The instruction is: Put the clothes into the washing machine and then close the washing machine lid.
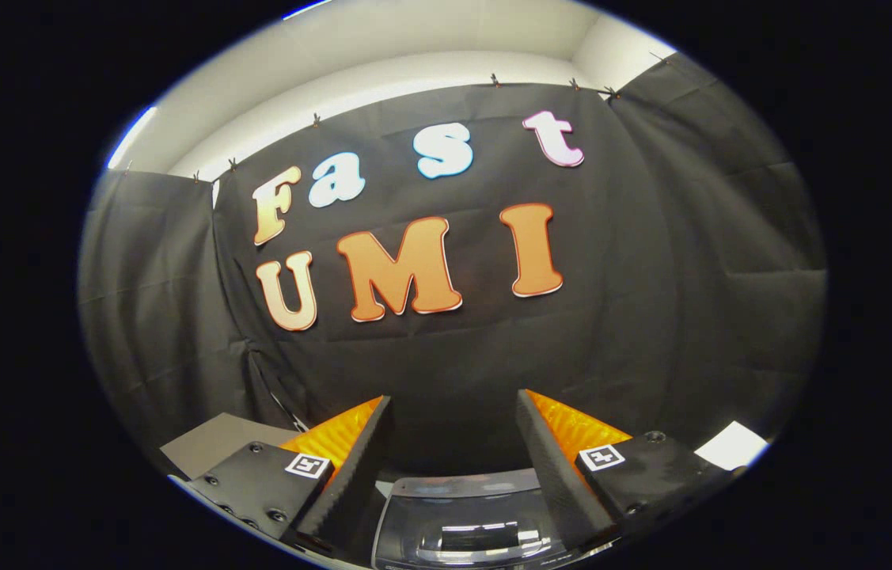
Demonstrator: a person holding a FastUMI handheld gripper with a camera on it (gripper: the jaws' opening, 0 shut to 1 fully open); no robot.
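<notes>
Gripper view: tongs spread wide above the washing machine

Gripper view shows the gripper (453, 412) held up and looking at the booth's black cloth wall (651, 332), with its two fingers rising from the bottom of the scene. The fingers stand well apart, wide, with nothing between them but open air and the cloth behind; neither finger touches anything. The left finger (351, 467) leans in from about 7 o'clock and the right finger (552, 467) from about 5 o'clock, their tips pointing up toward 12 o'clock.

The washing machine (461, 522) lies low at 6 o'clock, below the fingertips and between the roots of the two fingers. What can be seen of it is a pale grey top edge and a dark, glossy panel or lid that mirrors the lights above; whether the lid is up or down cannot be told from here. No part of the machine is touched by the fingers.

A square black-and-white marker (308, 465) sits on the left finger's mount, and a second marker (601, 456) sits on the right one.

At about 8 o'clock from the fingers a grey flat surface (216, 443) shows against the cloth. At about 4 o'clock a small white patch (730, 446) lies beside the right mount. Above the cloth, toward 12 o'clock, runs a pale ceiling (414, 47)
</notes>
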